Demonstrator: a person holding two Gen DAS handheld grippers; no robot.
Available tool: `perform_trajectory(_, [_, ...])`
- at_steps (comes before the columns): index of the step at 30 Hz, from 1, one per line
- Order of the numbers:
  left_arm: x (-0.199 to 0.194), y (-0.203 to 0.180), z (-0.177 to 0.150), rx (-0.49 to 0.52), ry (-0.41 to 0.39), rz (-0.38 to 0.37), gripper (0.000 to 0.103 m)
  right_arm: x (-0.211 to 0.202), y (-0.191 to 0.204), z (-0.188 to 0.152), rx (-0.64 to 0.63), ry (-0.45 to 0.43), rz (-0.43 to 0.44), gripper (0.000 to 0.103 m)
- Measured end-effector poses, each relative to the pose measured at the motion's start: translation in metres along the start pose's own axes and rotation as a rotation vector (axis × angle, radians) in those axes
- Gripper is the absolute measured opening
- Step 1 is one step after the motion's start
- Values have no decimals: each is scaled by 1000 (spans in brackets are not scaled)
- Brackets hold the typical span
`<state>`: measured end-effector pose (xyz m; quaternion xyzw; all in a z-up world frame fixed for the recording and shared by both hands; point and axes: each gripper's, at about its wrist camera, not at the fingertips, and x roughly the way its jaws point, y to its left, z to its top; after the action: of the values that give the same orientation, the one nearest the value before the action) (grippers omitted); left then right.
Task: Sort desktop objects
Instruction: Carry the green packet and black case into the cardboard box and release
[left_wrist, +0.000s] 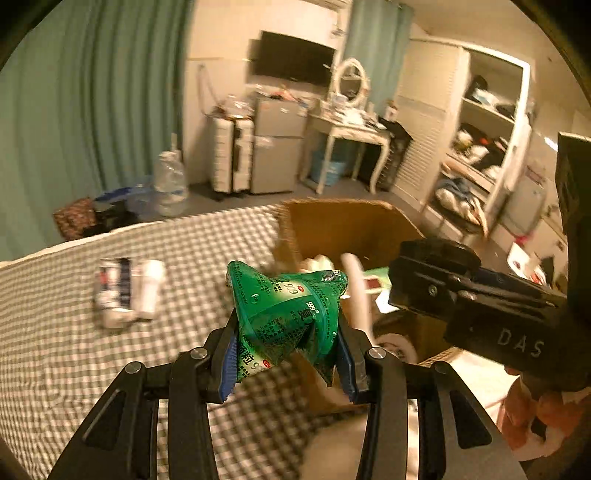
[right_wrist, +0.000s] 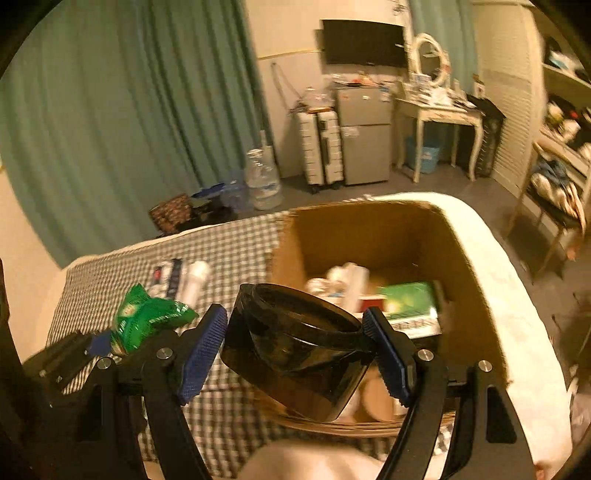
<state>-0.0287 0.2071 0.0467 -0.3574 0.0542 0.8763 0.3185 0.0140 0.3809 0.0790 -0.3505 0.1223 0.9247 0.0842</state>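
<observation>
Left tongs (left_wrist: 286, 354): clamped on crumpled green foil sachet (left_wrist: 286, 306), lower centre, for carrying boxward.
Right tongs (right_wrist: 295, 343): dark round plastic jar (right_wrist: 295, 347) gripped wide, tilted.
Open brown cardboard box (right_wrist: 458, 236): centre right, judged the destination.

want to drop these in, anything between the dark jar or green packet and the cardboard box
Nothing visible. The dark jar in the right gripper is above the open cardboard box; the green packet in the left gripper has open air toward it.
</observation>
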Motion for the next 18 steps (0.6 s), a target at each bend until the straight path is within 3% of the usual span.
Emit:
perform_trajectory(6, [38, -43, 16, 44, 39, -57, 44, 17, -51, 14, 47, 42, -93, 76])
perform_trajectory(9, [53, -61, 19, 69, 45, -71, 45, 28, -70, 21, 74, 52, -98, 77])
perform_trajectory(11, [62, -70, 20, 79, 44, -66, 62, 34, -76, 24, 83, 49, -91, 78])
perform_trajectory(12, [65, -75, 19, 84, 44, -63, 92, 36, -78, 26, 90, 46, -82, 82])
perform_trajectory(13, [68, -78, 17, 86, 38, -53, 103, 37, -79, 28, 98, 39, -70, 86])
perform_trajectory(18, [62, -68, 8, 93, 19, -34, 103, 32, -74, 30, 82, 3, -75, 87])
